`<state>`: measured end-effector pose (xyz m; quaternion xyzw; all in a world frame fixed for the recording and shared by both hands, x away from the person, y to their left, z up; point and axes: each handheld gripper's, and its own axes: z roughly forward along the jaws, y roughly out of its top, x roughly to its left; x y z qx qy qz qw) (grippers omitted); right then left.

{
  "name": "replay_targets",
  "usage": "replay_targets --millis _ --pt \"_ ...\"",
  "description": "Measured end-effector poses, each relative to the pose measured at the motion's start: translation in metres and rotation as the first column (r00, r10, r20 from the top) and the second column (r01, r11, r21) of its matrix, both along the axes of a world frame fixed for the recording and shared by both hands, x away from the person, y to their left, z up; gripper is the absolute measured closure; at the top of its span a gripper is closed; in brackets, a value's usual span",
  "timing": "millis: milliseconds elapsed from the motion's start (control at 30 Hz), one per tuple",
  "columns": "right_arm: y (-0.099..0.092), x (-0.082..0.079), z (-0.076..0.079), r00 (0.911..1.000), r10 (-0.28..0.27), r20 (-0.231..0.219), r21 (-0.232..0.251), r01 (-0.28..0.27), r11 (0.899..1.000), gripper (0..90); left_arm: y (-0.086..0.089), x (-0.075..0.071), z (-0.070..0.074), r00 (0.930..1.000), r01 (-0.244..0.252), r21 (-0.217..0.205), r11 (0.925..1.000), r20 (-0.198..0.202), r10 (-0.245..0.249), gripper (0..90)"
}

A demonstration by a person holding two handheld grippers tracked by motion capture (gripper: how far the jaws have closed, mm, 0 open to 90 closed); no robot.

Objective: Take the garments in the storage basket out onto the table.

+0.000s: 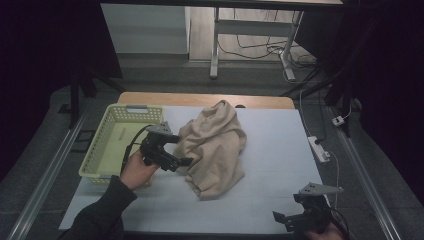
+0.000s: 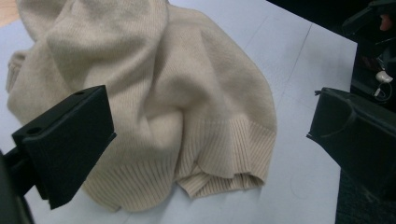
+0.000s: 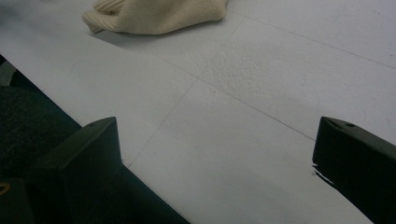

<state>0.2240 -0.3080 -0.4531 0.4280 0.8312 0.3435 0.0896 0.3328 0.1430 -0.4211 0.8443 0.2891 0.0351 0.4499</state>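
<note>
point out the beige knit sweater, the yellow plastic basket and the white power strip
Beige knit sweater (image 1: 215, 150): high view, on the middle of the crumpled body.
Pale yellow perforated plastic basket (image 1: 95, 150): high view, on its left wall.
White power strip (image 1: 318, 149): high view, on its top face, at the table's right edge.

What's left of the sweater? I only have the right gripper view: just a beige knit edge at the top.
Observer: A pale yellow basket sits just left of the beige sweater, on the white table cover.
Operator: Anything in the basket?
Observer: Nothing that I can see in the high view; its bottom looks bare.
Operator: Where's the left tongs?
Observer: The left tongs is at the sweater's left edge, between basket and sweater. In the left gripper view its jaws stand wide apart, with the ribbed hem between them; nothing gripped.
Operator: And the right tongs?
Observer: The right tongs is at the table's near right corner, open, well clear of the sweater.
</note>
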Motion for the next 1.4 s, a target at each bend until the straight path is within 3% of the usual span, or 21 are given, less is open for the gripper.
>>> replay_targets --millis 300,533,933,1167,1400 --pt "0.0 0.0 0.0 1.0 0.004 0.002 0.008 -0.004 1.0 0.9 0.017 -0.019 -0.003 0.9995 -0.029 -0.023 0.9993 -0.01 0.029 0.0" --pt "0.0 0.0 0.0 1.0 0.002 0.003 0.009 -0.002 1.0 0.9 0.035 -0.035 -0.006 0.9982 -0.054 -0.073 0.9959 -0.03 0.052 0.0" --pt "-0.001 0.0 0.001 1.0 0.009 0.001 0.02 -0.009 1.0 0.3 0.065 -0.061 -0.017 0.9931 -0.113 -0.084 0.9901 -0.041 0.11 0.0" --pt "-0.001 0.0 0.001 1.0 0.009 0.002 0.016 -0.009 1.0 0.4 0.083 -0.077 -0.023 0.9871 -0.158 -0.085 0.9838 -0.041 0.155 0.0" --pt "0.001 -0.001 0.0 1.0 0.009 0.002 0.002 -0.009 1.0 0.4 0.107 -0.096 -0.028 0.9771 -0.211 -0.099 0.9723 -0.044 0.208 0.0"
